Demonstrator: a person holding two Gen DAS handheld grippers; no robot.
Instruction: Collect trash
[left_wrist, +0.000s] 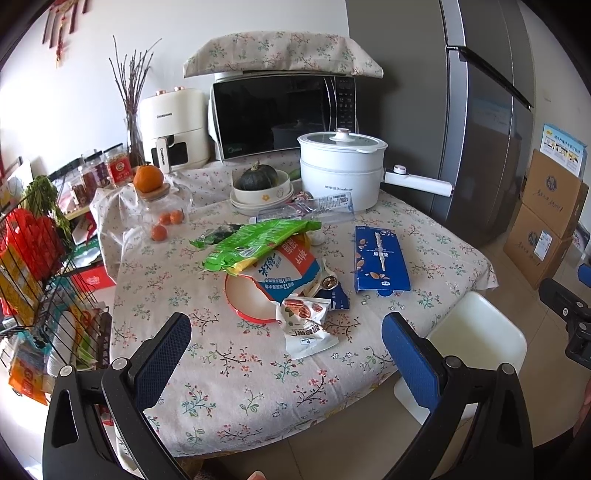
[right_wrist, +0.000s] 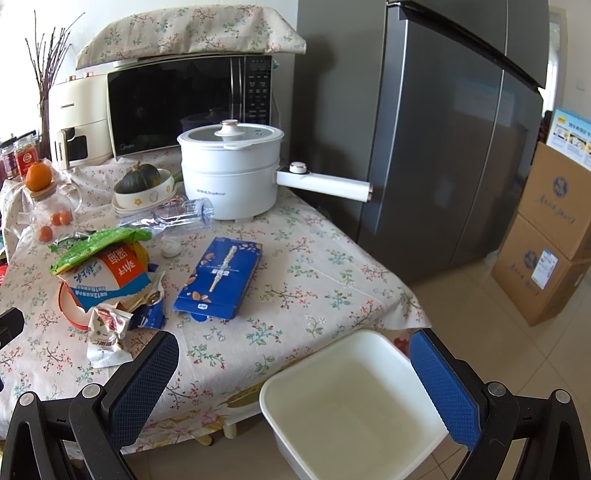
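The black left gripper with blue textured pads is held wide open at the lower frame. The matching black right gripper is likewise spread wide, nothing being gripped.

Both wrist views face table from near edge; right one further right; shared: wrapper pile

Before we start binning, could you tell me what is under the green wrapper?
The green wrapper lies on a torn white-and-blue bag, which overlaps a red-rimmed dish. Anything further beneath is covered.

A white pot stands before the microwave, beside the fridge
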